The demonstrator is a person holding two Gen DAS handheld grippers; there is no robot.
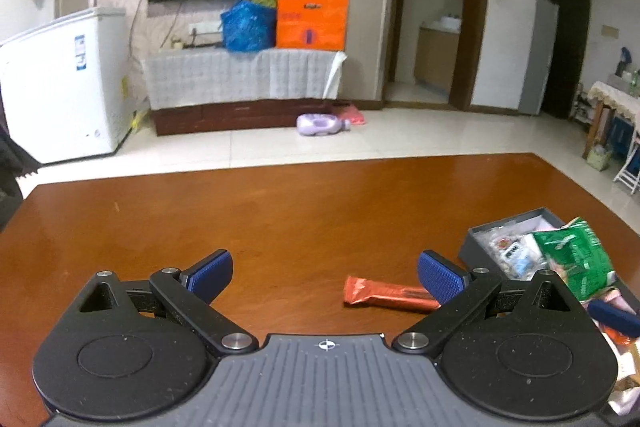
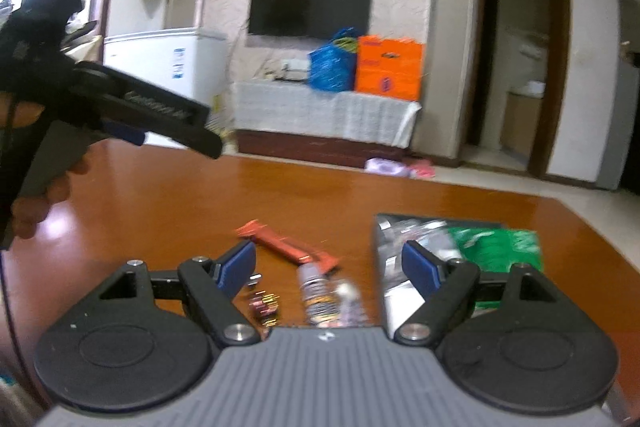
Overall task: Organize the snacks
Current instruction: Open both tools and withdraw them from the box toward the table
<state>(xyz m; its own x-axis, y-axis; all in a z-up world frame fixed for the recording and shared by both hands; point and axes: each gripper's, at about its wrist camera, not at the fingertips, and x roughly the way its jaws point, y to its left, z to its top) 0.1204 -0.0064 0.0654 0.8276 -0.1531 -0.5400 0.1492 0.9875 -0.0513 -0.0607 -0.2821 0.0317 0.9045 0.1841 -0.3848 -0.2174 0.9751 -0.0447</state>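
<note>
An orange snack bar (image 1: 390, 297) (image 2: 288, 247) lies on the brown table (image 1: 280, 219) (image 2: 160, 211). In the left wrist view my left gripper (image 1: 325, 275) is open and empty above the table, and the bar's end is hidden behind its right finger. A grey box (image 1: 512, 223) (image 2: 380, 227) at the right holds several packets, among them a green one (image 1: 576, 259) (image 2: 500, 247). My right gripper (image 2: 330, 269) is open with nothing gripped. Small loose packets (image 2: 316, 291) lie below it, and its right finger overlaps the box. The left gripper (image 2: 152, 107), held in a hand (image 2: 40, 203), shows at upper left.
More packets (image 1: 624, 367) are heaped at the right edge beside the box. Beyond the table's far edge lie tiled floor, a white freezer (image 1: 60, 83), a cloth-covered cabinet (image 1: 240, 75) with blue and orange bags, and a purple bottle (image 1: 320, 125).
</note>
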